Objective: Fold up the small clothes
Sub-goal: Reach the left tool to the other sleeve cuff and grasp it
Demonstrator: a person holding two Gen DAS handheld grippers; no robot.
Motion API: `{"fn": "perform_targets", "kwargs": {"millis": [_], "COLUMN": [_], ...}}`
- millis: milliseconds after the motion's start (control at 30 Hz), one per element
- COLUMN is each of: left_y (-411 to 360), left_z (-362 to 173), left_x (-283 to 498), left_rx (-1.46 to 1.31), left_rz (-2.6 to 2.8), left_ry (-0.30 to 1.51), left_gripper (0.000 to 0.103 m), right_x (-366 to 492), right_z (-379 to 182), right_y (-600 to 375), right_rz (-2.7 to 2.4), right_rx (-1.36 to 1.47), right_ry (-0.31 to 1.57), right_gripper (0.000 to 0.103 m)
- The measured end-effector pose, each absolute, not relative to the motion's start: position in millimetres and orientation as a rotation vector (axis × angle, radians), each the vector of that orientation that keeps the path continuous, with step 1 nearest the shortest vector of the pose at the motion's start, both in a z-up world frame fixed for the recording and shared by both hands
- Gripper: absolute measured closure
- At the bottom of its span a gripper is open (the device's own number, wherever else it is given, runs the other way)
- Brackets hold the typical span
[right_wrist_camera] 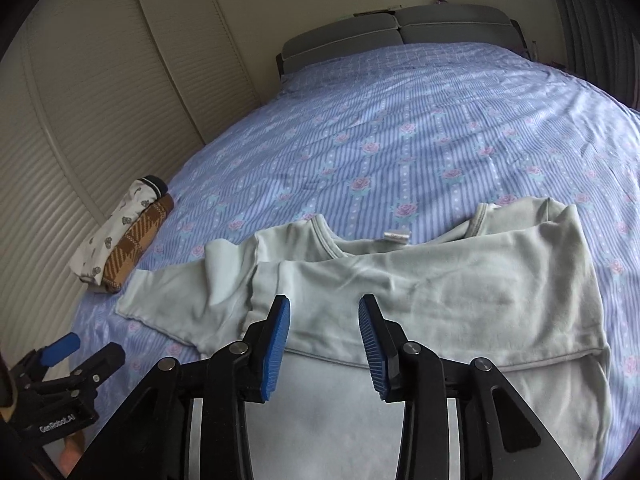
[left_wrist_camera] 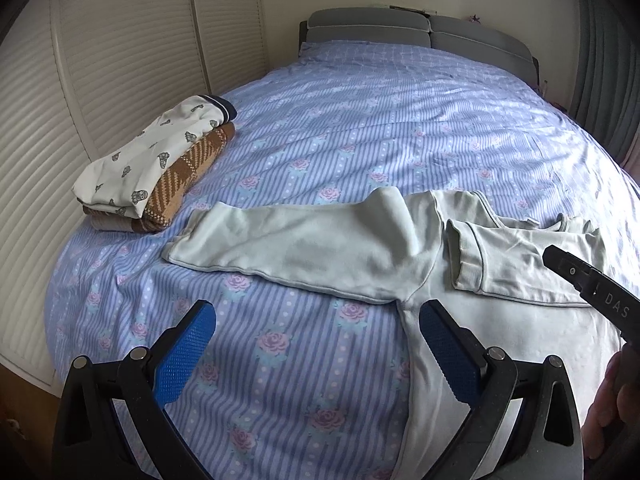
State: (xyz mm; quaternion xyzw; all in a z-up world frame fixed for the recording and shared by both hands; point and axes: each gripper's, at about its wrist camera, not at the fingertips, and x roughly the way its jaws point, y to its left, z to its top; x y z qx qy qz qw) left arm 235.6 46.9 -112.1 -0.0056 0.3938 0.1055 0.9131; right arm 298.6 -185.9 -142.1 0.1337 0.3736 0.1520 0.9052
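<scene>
Both grippers empty — left gripper [left_wrist_camera: 316, 344] jaws wide, right gripper [right_wrist_camera: 324, 340] jaws moderately open above pale-green shirt [right_wrist_camera: 440, 292].

Blue rose-print bedsheet [left_wrist_camera: 360, 128], grey headboard [left_wrist_camera: 420, 30], louvred wardrobe doors [left_wrist_camera: 120, 60] alongside.

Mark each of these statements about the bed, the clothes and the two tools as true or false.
1. Both sleeves of the pale green shirt are folded in. False: the left sleeve lies stretched out.
2. The left tool is open and holds nothing. True.
3. The right tool grips the shirt. False: it is open above it.
4. A pile of folded clothes lies near the bed's left edge. True.
5. The bedspread is plain white. False: blue stripes with roses.
</scene>
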Motion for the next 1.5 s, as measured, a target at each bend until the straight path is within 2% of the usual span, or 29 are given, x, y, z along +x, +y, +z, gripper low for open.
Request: {"fn": "perform_targets", "kwargs": {"millis": [200, 433, 733, 833, 900, 1067, 1267, 1433, 1500], "left_y": [68, 149, 254, 278, 287, 295, 286, 272, 270], "left_z": [-113, -122, -151, -162, -170, -189, -196, -197, -197], "left_x": [237, 245, 273, 282, 288, 297, 300, 310, 311], "left_rx": [-0.009, -0.082, -0.245, -0.305, -0.343, -0.423, -0.445, -0.433, -0.441], "left_rz": [0.262, 0.351, 0.343, 0.324, 0.286, 0.202, 0.157, 0.133, 0.127], "left_ry": [0.766, 0.759, 0.779, 0.795, 0.807, 0.837, 0.823, 0.825, 0.826], "left_gripper": [0.000, 0.000, 0.026, 0.037, 0.049, 0.058, 0.059, 0.067, 0.078], "right_x": [300, 300, 293, 288, 285, 283, 287, 288, 287], "right_z": [-141, -128, -130, -131, -132, -137, -144, -145, -143], "right_y": [-175, -107, -17, 3, 14, 23, 14, 4, 1], "right_rz": [0.314, 0.375, 0.433, 0.451, 0.461, 0.458, 0.423, 0.404, 0.403], "right_rx": [0.329, 0.306, 0.265, 0.242, 0.221, 0.194, 0.206, 0.233, 0.236], "right_ry": [0.776, 0.760, 0.806, 0.812, 0.813, 0.827, 0.857, 0.867, 0.864], "right_gripper": [0.066, 0.066, 0.066, 0.066, 0.066, 0.066, 0.066, 0.066, 0.066]}}
